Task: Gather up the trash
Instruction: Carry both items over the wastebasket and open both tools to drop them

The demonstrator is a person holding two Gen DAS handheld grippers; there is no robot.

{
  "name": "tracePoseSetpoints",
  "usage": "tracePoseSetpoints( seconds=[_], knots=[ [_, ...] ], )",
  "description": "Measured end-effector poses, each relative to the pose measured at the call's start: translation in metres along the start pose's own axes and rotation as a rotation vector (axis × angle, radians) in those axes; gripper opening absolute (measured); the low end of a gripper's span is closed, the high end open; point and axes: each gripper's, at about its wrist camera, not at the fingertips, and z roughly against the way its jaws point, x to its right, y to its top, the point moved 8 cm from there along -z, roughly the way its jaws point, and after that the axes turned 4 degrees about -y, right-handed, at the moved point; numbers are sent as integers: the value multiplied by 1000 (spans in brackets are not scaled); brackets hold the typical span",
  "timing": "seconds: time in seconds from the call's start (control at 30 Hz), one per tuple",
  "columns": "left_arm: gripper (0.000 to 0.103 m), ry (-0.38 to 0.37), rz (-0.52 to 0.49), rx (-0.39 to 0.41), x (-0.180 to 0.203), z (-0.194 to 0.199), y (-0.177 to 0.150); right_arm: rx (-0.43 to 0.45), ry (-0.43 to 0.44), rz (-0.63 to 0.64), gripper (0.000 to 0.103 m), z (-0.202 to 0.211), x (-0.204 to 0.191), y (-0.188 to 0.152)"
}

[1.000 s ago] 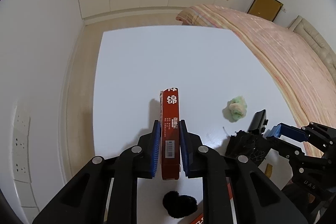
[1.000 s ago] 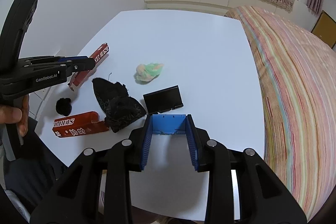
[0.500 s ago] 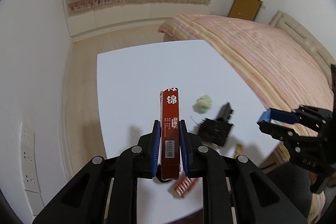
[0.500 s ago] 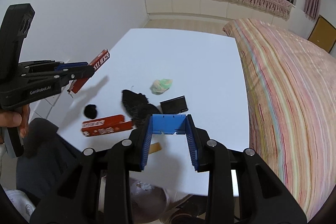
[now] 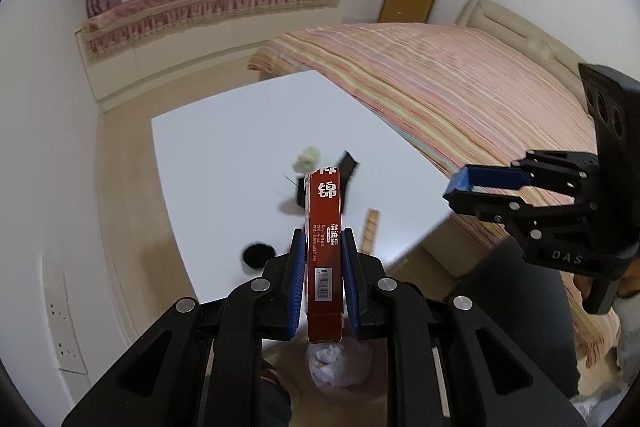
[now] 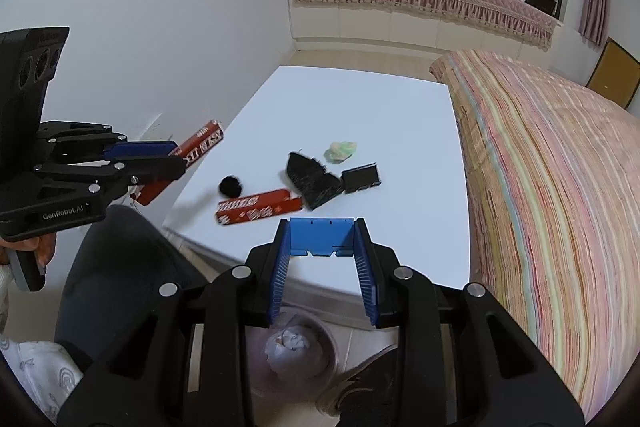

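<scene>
Bed with the striped pink cover runs along the right side of the white table. I'm above the table's near edge, both tongs off the surface.

Bin on the floor below the table's near edge, white crumpled paper in it — visible in both wrist views, directly under my tongs.

My left gripper: clamped tight on the red carton, blue pads flat against its two broad sides, carton on edge and sticking out forward past the fingertips. It's in the air, the bin showing just under the carton's near end in the left view. From the right wrist view the same carton hangs off to the left of the table, clear of the top.

My right gripper: wide open, nothing between the pads, hovering over the near table edge.

Left on the table, a loose cluster near the front:
- second red carton, lying flat, closest to the edge
- black mesh fabric, just right of it, touching its end
- small black box, against the fabric's right side
- green-pink crumpled wad, just behind the box
- black fuzzy ball, left of the flat carton, apart from it
- thin wooden strip, seen only in the left view, near the table edge
</scene>
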Motion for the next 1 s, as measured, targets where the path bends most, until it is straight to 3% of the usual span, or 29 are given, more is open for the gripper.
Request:
tracePoseSetpoints(
  seconds=[0.63,1.0],
  knots=[
    [18,-101,-67,-77,51,17,-83,-32,70,22,31,30,-42,-76],
    [18,-124,-82,-117,67,10,-105,-59,85,12,31,28,-47,-98]
  ],
)
